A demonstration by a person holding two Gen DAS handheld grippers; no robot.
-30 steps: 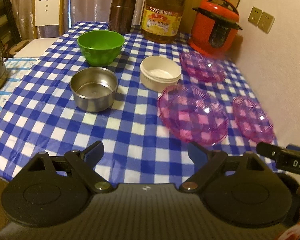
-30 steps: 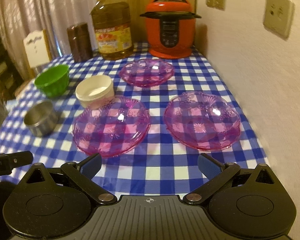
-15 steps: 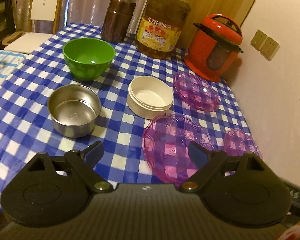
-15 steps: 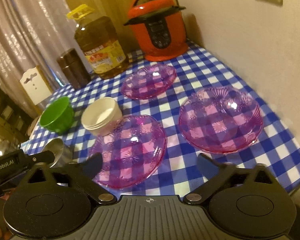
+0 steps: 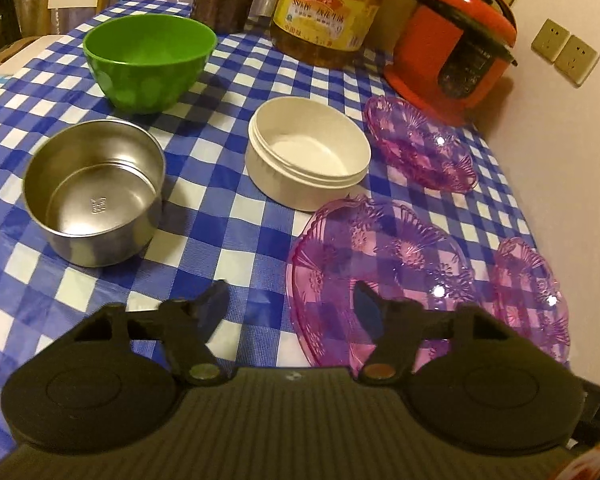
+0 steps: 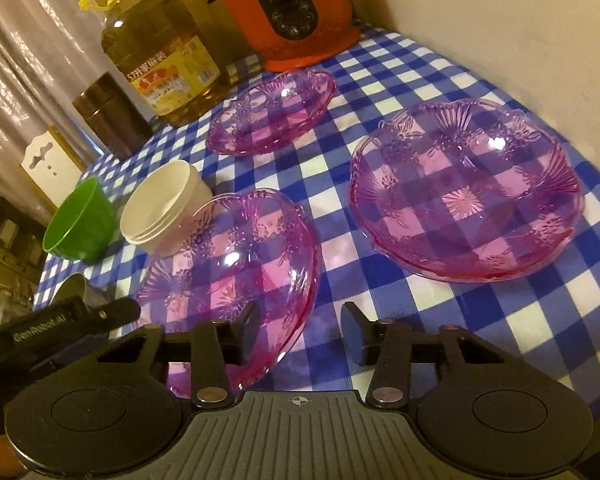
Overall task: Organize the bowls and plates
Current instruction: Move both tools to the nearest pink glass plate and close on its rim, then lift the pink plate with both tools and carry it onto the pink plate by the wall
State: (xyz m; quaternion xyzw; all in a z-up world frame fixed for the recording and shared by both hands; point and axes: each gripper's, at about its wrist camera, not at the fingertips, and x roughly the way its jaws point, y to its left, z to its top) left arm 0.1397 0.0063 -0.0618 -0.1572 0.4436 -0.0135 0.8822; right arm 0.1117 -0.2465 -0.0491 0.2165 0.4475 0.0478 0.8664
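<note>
Steel bowl mostly hidden, oil jug cropped

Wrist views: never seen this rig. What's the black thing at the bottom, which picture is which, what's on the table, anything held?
No robot: a person holds one set of tongs in each hand, each carrying a fisheye camera looking along its fingers. The black shape is the tongs themselves: left tongs in one view, right tongs in the other. Both are open and hold nothing. On the checked tablecloth lie three pink plates: near-left, near-right, far. There are also a green bowl, steel bowl and white bowl. Behind stand an oil jug, brown canister and red cooker.
</note>
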